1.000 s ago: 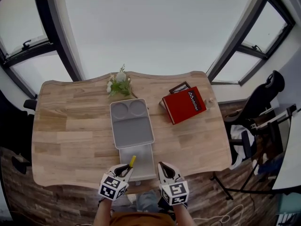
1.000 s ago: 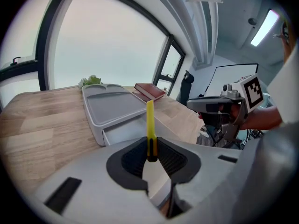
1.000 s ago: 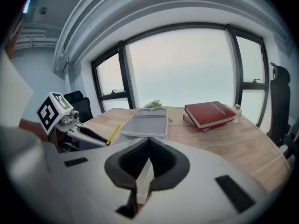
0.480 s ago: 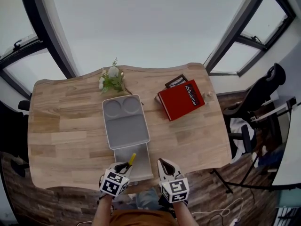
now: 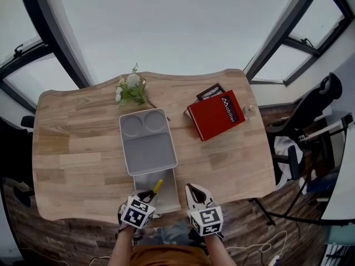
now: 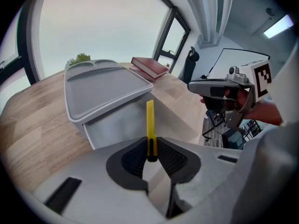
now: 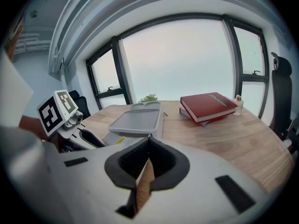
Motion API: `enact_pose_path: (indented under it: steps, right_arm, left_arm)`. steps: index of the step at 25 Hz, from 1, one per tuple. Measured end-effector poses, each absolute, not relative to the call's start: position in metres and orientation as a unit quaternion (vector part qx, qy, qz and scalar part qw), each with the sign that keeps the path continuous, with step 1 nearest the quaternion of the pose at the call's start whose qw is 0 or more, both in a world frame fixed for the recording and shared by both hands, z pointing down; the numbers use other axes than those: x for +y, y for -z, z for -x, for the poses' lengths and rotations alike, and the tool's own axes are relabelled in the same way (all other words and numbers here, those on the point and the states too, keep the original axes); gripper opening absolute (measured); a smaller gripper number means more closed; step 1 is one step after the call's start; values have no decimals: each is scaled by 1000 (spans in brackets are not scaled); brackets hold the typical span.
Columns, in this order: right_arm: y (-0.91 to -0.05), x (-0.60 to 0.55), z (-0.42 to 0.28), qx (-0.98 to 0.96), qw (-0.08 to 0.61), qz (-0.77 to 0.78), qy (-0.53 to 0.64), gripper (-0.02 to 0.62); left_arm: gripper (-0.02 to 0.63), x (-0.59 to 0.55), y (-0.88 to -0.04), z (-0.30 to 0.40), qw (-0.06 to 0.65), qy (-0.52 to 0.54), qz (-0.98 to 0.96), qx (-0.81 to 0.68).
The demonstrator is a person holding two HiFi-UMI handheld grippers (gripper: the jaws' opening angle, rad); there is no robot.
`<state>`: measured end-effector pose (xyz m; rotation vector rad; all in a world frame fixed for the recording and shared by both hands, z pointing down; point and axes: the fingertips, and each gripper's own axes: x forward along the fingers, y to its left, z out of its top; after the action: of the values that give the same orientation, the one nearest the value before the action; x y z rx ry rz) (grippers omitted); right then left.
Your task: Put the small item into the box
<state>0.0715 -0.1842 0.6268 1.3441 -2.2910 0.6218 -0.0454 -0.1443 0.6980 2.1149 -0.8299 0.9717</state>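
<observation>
Wooden tabletop under a wide bank of windows fills the head view, with a sprig of flowers (image 5: 131, 90) at its far edge.

Near the person, left of centre, the left gripper (image 5: 150, 195) pinches the small item (image 5: 157, 187), a thin, flat yellow strip. In the left gripper view the dark pads are pressed onto its lower end. Most of the strip (image 6: 150, 120) sticks out beyond them, straight along the jaws' line.

Its long axis points away from the person and slightly right. The free tip sits over the open near end of the grey box (image 5: 166, 199). The box's lid (image 5: 148, 148), a shallow tray with two round hollows at its far end, covers the far part and leaves only this near pocket exposed.

The box therefore lies directly ahead of and below the strip, and the left gripper is the nearer one. I judge that lowering and letting go is about all that remains.

Just right of the box, the right gripper (image 5: 192, 190) has its jaws pressed together on nothing. Its own view shows only bare wood past the closed pads (image 7: 161, 160).

Far right lies a red book (image 5: 215, 115), well apart from the box.
</observation>
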Motion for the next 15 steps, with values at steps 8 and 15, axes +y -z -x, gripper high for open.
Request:
enact_pose_path:
  steps: [8,15]
  right_arm:
    - [-639,-183,-80,-819,207,-481,-235,5]
    - [-645,-178,-94,-813,206,-485,-246,5]
  left_arm:
    - [69,-139,-714,40,329,-443,-780,-295]
    - [67,-141,-723,36,316,-491,-762,-281]
